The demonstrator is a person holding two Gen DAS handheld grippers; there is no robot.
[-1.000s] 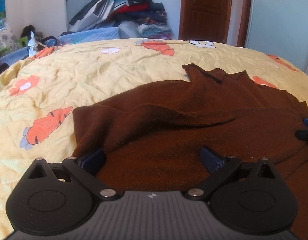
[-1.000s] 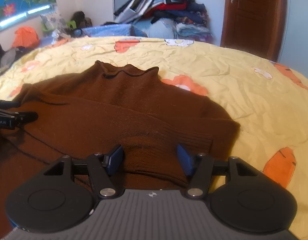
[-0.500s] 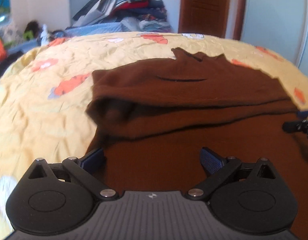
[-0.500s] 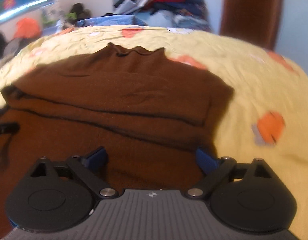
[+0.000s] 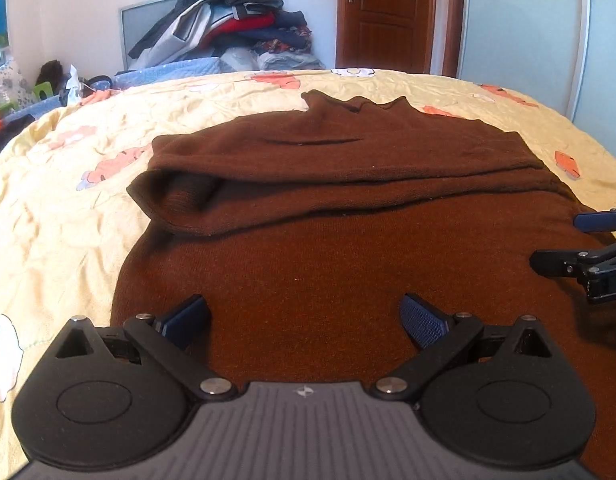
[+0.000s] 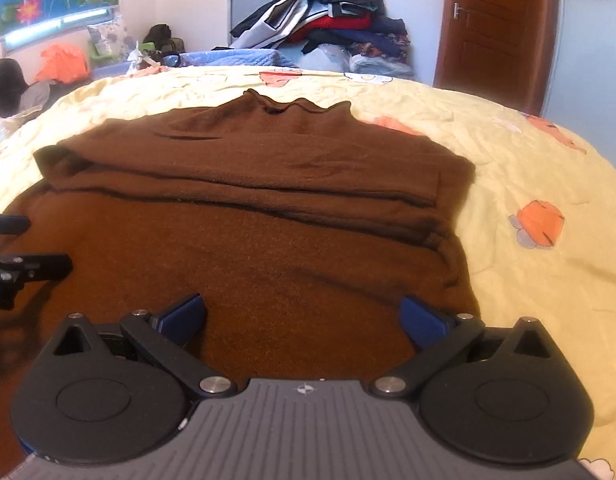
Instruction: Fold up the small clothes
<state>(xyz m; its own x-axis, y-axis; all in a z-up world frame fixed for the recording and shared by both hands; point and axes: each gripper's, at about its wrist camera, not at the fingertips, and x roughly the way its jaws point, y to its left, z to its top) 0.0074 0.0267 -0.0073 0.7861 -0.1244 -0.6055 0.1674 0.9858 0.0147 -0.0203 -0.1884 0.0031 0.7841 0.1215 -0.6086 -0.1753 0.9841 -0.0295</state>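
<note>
Sweater (image 5: pixel 347 248) sprawls on the carrot-print bedspread (image 5: pixel 60 216) — soft, limp knit. Left gripper (image 5: pixel 304 320) spread empty; right gripper (image 6: pixel 302 318) jaws opening, gripping nothing — pinch the near hem corners.

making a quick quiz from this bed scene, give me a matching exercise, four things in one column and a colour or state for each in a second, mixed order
Things:
1. sweater
2. bedsheet
3. door
4. right gripper

Descriptions:
A. yellow with orange prints
B. brown, sleeves folded across the body
C. jaws opening, nothing pinched between them
D. reddish wood, shut

Pairs: 1-B, 2-A, 3-D, 4-C
</note>
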